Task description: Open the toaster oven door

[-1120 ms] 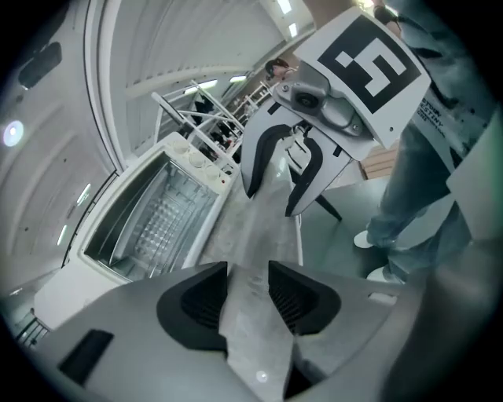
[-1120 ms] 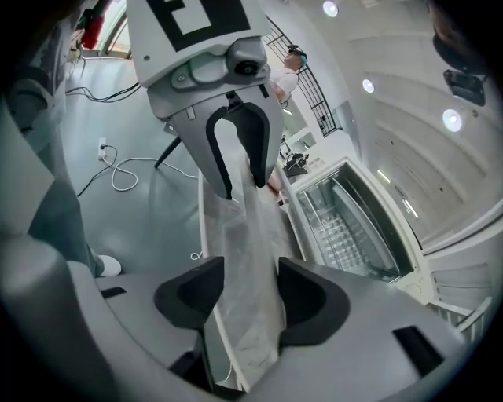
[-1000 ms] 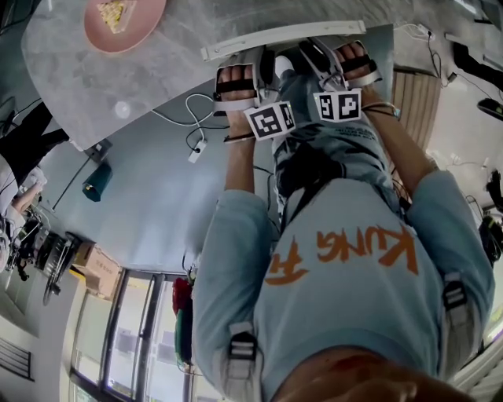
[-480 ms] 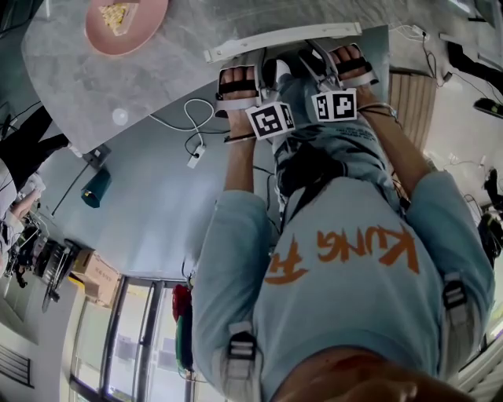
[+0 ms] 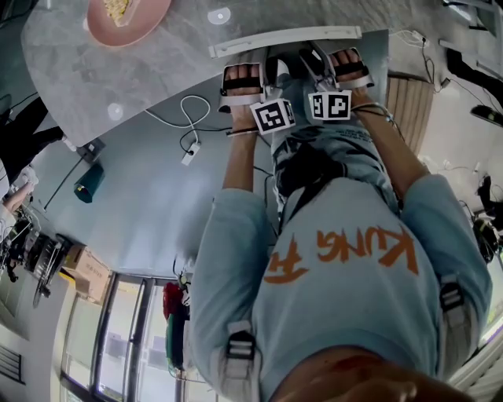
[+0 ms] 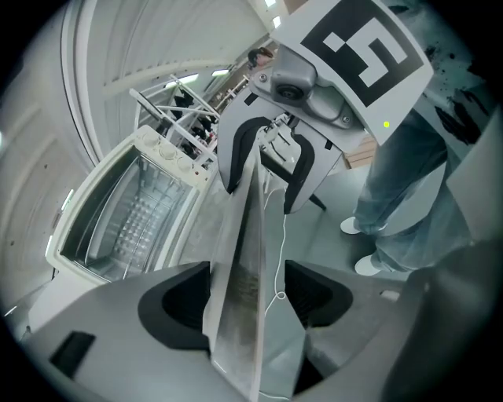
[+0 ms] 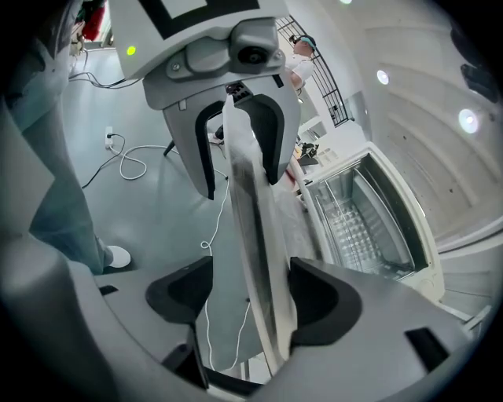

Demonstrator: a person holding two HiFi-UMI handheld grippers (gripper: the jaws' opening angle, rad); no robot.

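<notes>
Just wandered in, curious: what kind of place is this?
Probably a test room staged as a kitchen: toaster oven, plate of food on a marble-look table, loose cables across the floor.

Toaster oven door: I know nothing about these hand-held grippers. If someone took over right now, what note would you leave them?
Left gripper: shut on the edge of the toaster oven door.
Right gripper: shut on the same door edge, facing the left gripper.
Toaster oven: its cavity is exposed with a wire rack visible inside, and the door is swung clear of the opening.
Done: the door is open.
Left: probably only to ease the door to its stop, if it isn't there already, then open both grippers and draw them away.
</notes>
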